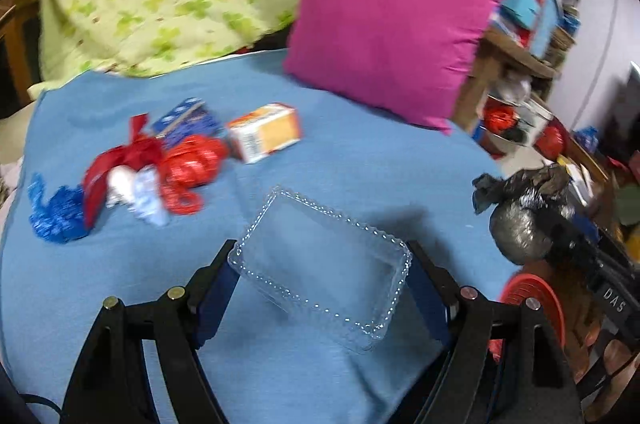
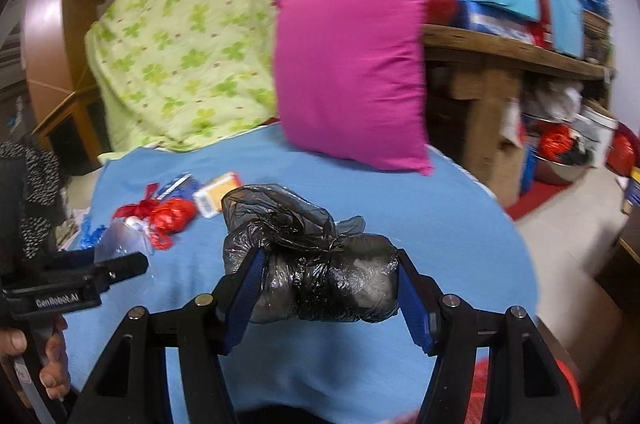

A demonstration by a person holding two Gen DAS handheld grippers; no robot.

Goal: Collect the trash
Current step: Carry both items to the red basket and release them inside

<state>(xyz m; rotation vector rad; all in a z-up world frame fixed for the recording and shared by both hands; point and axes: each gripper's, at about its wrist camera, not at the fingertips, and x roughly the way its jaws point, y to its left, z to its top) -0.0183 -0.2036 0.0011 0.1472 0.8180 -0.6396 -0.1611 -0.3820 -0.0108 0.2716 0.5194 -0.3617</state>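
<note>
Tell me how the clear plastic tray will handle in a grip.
The tray, held between the left claw pads, looks thin and see-through, so it is probably very light. Such thin walls would likely flex or crackle under a squeeze. Its glossy surface may slip.

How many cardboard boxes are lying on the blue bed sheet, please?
2: an orange box in front of the pink pillow, and a blue box just left of it, by the red bags. More may be hidden under that pile.
</note>
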